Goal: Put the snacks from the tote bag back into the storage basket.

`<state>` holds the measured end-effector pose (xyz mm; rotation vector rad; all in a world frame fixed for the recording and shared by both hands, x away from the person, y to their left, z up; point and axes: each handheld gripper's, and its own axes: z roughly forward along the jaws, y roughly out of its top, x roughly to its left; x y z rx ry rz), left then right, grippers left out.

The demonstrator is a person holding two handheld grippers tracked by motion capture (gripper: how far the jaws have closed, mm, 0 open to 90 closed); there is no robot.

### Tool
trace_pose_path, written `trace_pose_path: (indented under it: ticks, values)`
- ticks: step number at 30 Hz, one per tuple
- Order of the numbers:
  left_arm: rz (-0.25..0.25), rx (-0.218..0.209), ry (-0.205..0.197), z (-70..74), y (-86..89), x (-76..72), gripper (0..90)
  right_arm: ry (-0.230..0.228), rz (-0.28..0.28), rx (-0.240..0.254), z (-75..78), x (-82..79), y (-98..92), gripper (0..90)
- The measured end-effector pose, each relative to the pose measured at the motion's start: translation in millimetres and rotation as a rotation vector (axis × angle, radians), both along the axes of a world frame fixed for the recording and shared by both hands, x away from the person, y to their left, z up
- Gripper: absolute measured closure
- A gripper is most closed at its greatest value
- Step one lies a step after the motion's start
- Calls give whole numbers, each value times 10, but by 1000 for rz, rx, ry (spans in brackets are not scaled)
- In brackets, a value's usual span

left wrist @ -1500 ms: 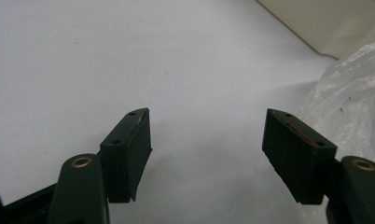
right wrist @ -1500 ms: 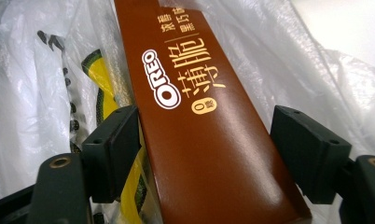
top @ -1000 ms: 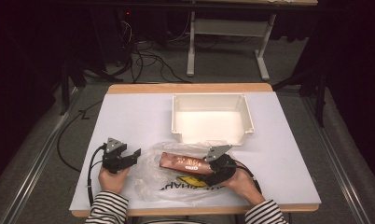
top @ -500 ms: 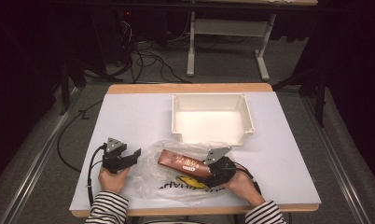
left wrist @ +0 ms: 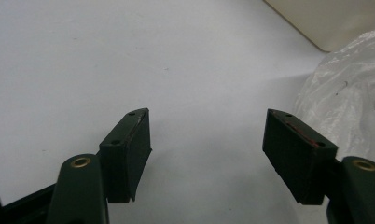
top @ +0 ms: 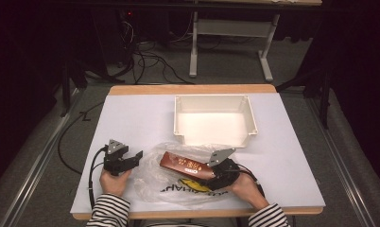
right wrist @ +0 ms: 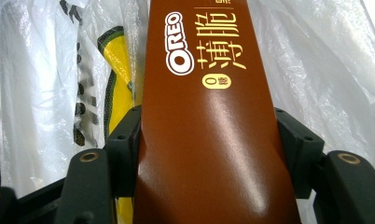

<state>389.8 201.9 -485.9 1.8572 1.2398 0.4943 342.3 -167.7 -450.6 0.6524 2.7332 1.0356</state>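
The right tool (top: pixel 215 176) has the brown Oreo box (top: pixel 184 164) between its jaws, which have just been closing; in the right gripper view both pads sit flush against the long sides of the box (right wrist: pixel 209 121), so the grip looks made. The box lies on top of a crumpled clear plastic bag (top: pixel 176 189) with yellow and black print, at about 6 o'clock on the white surface (top: pixel 131 118), its far end pointing toward 10 o'clock. The left tool (top: pixel 127 161) rests at about 7 o'clock, just beside the bag's edge, its jaws wide apart with nothing between them; the left gripper view shows bare surface between the pads (left wrist: pixel 129 154) and the bag (left wrist: pixel 349 102) off to one side. The cream-coloured open bin (top: pixel 214 118) stands empty toward 12 o'clock, apart from the bag. As a judgement, the box is out of the bag and gripped, which is the early part of the work; lifting it and setting it down, most likely in the bin, is not yet done.
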Motion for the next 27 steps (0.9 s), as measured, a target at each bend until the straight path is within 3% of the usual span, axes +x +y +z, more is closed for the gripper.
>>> trace_pose_path:
  ticks: [27]
  values:
    - [2,-2,4,0,-1,1,327,-14,4,32,119,-50,-15,383]
